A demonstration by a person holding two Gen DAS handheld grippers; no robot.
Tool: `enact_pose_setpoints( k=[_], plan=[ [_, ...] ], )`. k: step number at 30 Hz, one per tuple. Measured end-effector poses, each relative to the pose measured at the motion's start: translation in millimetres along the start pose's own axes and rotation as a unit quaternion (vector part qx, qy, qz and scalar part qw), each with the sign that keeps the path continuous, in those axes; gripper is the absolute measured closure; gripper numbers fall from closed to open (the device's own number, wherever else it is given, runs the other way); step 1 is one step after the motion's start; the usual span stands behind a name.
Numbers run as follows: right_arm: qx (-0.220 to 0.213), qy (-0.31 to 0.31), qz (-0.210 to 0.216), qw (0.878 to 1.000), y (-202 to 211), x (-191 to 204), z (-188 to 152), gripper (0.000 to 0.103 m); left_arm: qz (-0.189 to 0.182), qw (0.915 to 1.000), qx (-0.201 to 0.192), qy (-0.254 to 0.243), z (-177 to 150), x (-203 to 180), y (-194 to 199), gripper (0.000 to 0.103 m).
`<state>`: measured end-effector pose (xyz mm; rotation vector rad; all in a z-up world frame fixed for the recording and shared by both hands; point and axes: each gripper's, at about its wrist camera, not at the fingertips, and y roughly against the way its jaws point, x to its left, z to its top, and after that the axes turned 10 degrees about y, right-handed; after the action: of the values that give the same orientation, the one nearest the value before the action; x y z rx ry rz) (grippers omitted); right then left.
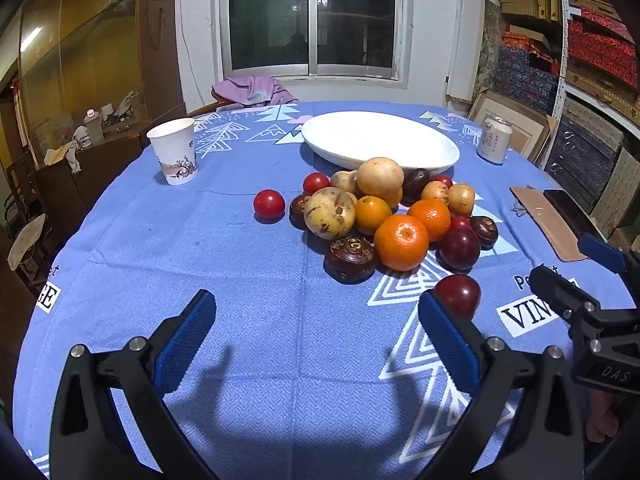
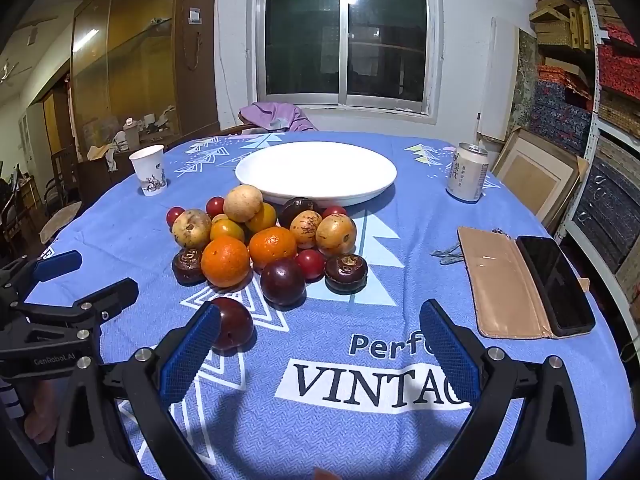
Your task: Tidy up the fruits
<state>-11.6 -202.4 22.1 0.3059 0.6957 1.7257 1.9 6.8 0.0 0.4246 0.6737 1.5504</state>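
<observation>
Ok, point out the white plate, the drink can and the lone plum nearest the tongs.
white plate (image 2: 316, 172): right wrist view, bare centre.
drink can (image 2: 467, 178): right wrist view, side wall.
lone plum (image 2: 234, 322): right wrist view, top skin.

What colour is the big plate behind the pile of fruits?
The plate is plain white with no pattern. It shows best in the right wrist view.

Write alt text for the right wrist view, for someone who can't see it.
A pile of oranges, tomatoes, dark plums and tan fruits sits on a blue printed tablecloth in front of an empty white oval plate. The open right claw hovers near a stray dark red plum.
</observation>
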Motion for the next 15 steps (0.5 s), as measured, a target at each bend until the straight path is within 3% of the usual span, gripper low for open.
enact_pose_setpoints(
  k=[15],
  plan=[
    [0.001,0.006,0.003,1.0,-0.5,2.2,-0.2,0.003,0.001,1.0,0.004,-0.002,-0.1,-1.4,-2.1,0.004]
  ],
)
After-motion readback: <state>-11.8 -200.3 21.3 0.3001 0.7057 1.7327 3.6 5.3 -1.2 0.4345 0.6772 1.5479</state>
